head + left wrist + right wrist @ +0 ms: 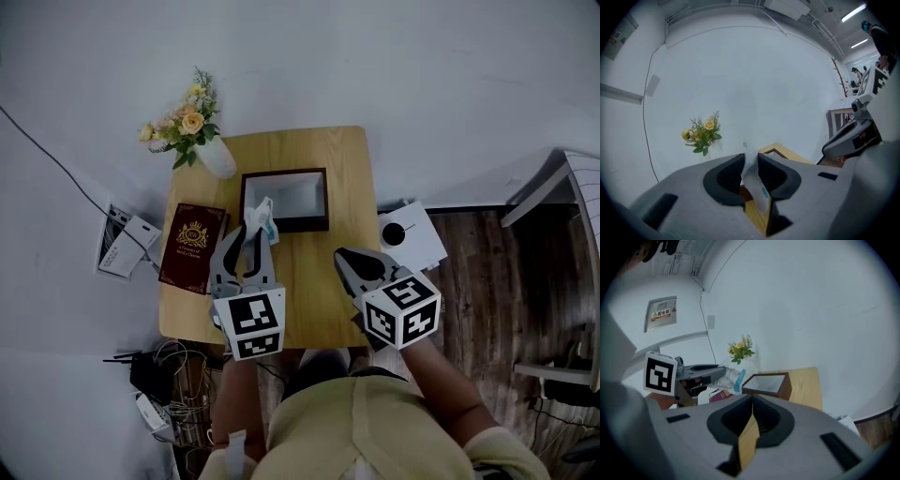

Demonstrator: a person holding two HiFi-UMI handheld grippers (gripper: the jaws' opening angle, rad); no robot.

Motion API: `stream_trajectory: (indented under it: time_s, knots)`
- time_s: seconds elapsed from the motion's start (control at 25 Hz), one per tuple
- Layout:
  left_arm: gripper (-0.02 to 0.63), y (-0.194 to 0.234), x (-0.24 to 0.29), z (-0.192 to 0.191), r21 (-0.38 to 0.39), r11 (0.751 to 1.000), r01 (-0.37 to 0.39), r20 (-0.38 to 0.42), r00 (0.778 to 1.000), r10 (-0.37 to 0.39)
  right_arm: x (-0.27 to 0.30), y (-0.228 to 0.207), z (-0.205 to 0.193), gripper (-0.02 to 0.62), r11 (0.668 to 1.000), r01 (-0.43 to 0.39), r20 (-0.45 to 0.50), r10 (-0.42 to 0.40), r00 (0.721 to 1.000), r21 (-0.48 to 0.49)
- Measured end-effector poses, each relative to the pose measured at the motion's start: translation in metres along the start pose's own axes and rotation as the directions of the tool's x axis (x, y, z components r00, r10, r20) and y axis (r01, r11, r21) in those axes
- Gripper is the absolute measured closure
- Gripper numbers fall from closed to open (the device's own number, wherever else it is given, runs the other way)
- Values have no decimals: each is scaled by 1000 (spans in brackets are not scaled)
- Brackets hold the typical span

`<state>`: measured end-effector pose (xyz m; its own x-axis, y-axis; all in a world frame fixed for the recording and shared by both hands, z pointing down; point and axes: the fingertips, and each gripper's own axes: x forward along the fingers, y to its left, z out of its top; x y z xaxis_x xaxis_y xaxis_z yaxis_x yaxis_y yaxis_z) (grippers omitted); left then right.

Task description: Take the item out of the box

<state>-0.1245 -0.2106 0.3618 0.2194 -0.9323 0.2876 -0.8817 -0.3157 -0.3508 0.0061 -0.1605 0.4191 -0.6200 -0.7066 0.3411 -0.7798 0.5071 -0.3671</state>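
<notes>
A dark-framed box (284, 199) with a white inside stands on the far half of the wooden table (309, 291). My left gripper (253, 236) is shut on a white packet with a teal mark (262, 218), held just in front of the box's left corner and above the table. In the left gripper view the packet (758, 190) is pinched between the black pads. From the right gripper view I see the packet (729, 378) left of the box (767, 383). My right gripper (354, 264) hovers over the table's right side, jaws shut together with nothing between them.
A white vase of yellow flowers (194, 131) stands at the table's far left corner. A dark red book (193, 246) lies on the left edge. White papers with a black disc (411, 234) sit to the right of the table. Cables and a power strip (124, 240) lie on the floor to the left.
</notes>
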Motion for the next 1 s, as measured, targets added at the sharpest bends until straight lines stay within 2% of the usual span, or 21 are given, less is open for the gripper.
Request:
stream_trajectory:
  time_s: [0.52, 0.72, 1.0]
  knots:
    - [503, -32, -41, -28, -74, 994, 86, -26, 996, -88, -34, 10, -19, 566, 999, 44, 16, -44, 999, -11]
    - [504, -42, -54, -38, -78, 992, 104, -36, 994, -107, -44, 12, -27, 566, 998, 66, 17, -66, 998, -21]
    - [504, -53, -75, -58, -124, 984, 127, -62, 989, -135, -52, 12, -35, 566, 996, 87, 17, -86, 996, -25]
